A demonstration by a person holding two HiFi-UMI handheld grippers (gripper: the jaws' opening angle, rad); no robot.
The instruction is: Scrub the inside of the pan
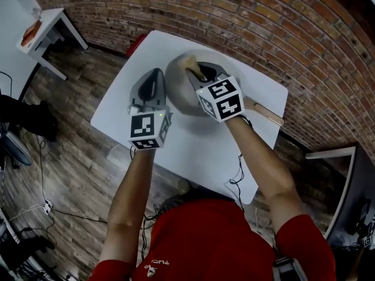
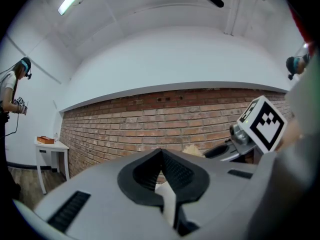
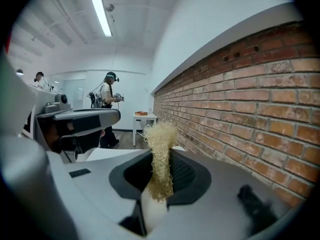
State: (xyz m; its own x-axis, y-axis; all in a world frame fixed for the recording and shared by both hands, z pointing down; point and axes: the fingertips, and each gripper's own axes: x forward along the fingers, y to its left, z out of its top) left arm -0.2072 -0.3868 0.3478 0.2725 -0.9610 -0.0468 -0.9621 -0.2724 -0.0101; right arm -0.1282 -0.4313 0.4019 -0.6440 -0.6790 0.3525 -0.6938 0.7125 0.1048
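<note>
Pinching fibrous tan scrubber (image 3: 161, 144) in right gripper (image 1: 199, 72), hovering over grey pan (image 1: 176, 95) resting on white table (image 1: 193, 145), toward its far side. Holding left gripper (image 1: 153, 75) just beside pan's left rim, jaws pressed together, empty.

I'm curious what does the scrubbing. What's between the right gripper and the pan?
A fuzzy straw-coloured scrubber, pinched in the right gripper, sticks out toward the pan; the right gripper view shows it.
</note>
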